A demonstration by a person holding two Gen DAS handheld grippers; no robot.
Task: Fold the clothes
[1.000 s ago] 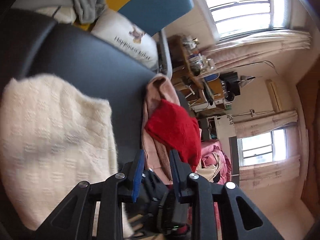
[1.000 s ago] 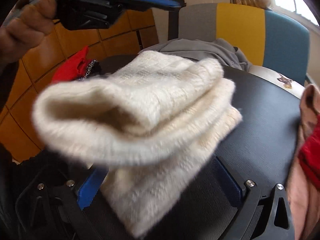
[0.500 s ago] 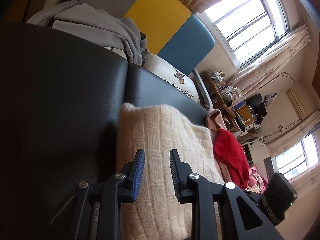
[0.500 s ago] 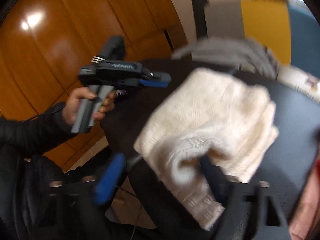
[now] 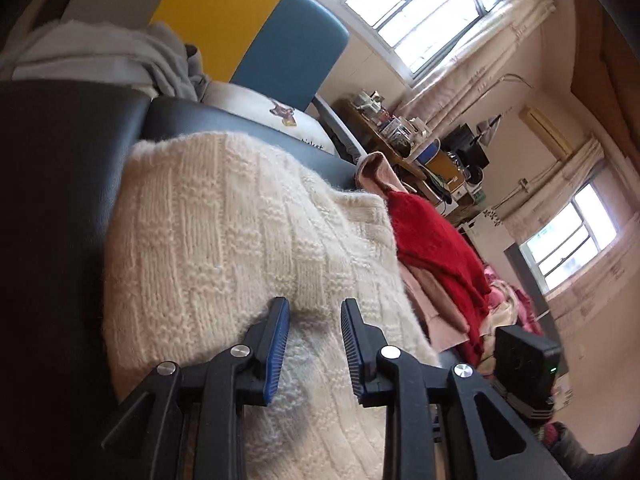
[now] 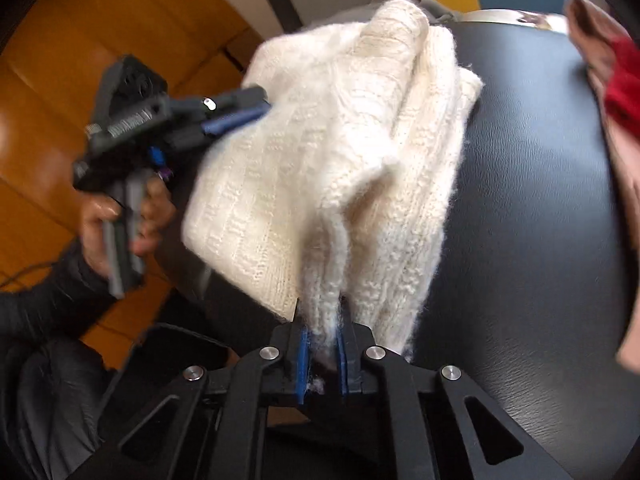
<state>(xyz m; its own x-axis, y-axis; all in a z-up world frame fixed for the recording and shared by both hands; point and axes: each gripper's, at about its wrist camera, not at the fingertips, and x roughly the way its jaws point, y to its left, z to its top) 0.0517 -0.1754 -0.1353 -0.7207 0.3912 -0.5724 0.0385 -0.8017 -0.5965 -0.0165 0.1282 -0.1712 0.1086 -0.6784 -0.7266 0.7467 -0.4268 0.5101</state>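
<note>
I am clamping my right gripper (image 6: 322, 354) on a bunched edge of the cream knit sweater (image 6: 340, 152), its blue pads pressed together on the wool; how much fabric sits between them is hidden by fluff. The sweater is lying folded in layers on the black padded surface (image 6: 520, 200), and its far end is blurred in the right wrist view. My left gripper (image 5: 314, 330) is hovering over the same sweater (image 5: 224, 240) with its jaws standing apart; I cannot tell whether the tips are touching the knit. In the right wrist view that left gripper (image 6: 244, 110) is reaching in against the sweater's side, and my left hand (image 6: 120, 220) on its handle is smeared by blur.

A red knit garment (image 5: 436, 248) is lying on a pink garment (image 5: 424, 292) just beside the sweater, both cut off at the lower right. A grey garment (image 5: 120, 56) is heaped at the far edge of the surface, beside a white cushion (image 5: 260, 104) whose print is partly hidden. Behind them a yellow and blue panel (image 5: 256, 28) is rising. Bright windows (image 5: 420, 4) with pale curtains (image 5: 492, 56) are washing out the room, and a cluttered desk (image 5: 400, 140) is too small to read. Orange wood panelling (image 6: 80, 60) is filling the other side.
</note>
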